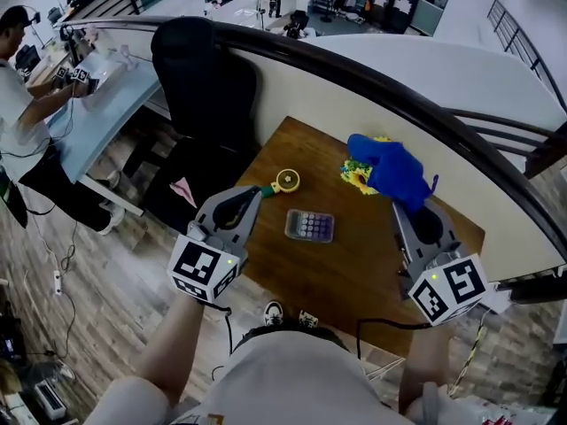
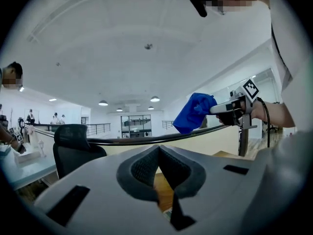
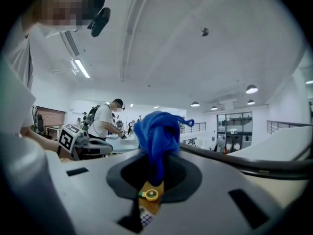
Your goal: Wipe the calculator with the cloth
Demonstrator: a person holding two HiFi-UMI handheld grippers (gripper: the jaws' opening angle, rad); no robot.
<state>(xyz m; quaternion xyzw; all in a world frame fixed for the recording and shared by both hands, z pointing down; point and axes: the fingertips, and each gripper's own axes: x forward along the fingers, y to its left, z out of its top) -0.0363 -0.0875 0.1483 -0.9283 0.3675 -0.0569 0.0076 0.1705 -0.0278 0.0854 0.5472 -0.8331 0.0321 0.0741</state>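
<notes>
The right gripper (image 1: 400,207) pinched the cloth (image 1: 390,168) at two o'clock, clear of the calculator (image 1: 309,226). Wiping wasn't under way. The left gripper (image 1: 255,195) was pressed together, empty.

Head view steeply down over counter (image 1: 354,277). Left gripper view, near level, catches right gripper (image 2: 211,109); right catches left gripper (image 3: 105,147).

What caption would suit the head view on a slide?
Over a wooden table, the right gripper clamps a blue cloth; the left gripper is empty; the calculator lies between them.
</notes>
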